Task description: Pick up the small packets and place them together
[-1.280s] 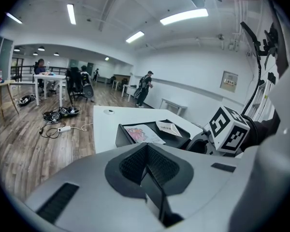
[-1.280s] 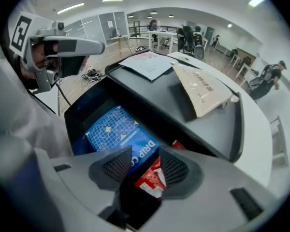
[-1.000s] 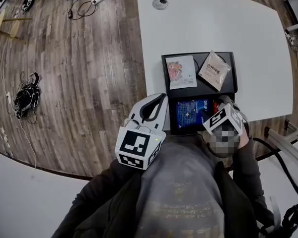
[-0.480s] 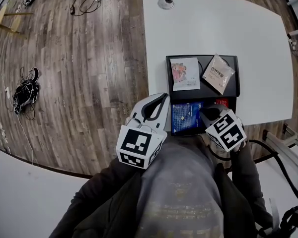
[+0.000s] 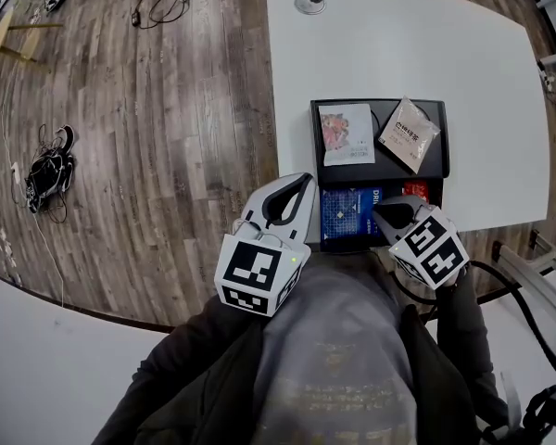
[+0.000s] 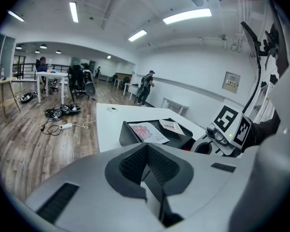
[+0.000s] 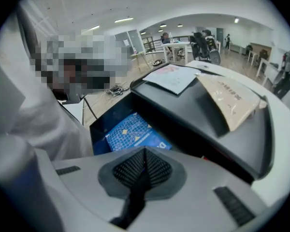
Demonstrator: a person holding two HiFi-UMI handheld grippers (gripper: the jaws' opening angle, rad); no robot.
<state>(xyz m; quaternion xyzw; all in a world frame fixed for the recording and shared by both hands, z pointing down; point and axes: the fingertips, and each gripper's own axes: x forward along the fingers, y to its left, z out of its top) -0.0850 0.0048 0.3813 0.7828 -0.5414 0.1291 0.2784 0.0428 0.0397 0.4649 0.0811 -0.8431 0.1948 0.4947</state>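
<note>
While we hold both tools near the black tray (image 5: 317, 146), we take that tray as our marker on the white table (image 5: 398, 44). Off the tray's near left corner, out past the table edge, hangs the left gripper (image 5: 296, 188), its jaws clenched together with nothing between them. On the tray we count four small packets. A white packet with a pink picture (image 5: 346, 133) lies in the far left part, and a blue packet (image 5: 347, 213) lies below it in the near left part. A beige packet (image 5: 409, 133) lies tilted in the far right part, and a red packet (image 5: 415, 191) shows only partly in the near right part. Over the tray's near right part sits the right gripper (image 5: 385, 213), pointing steeply down, its jaws pressed shut. The blue packet lies just beyond its tips, and we cannot tell whether they touch it. So we count two grippers, one tray and four packets.
</note>
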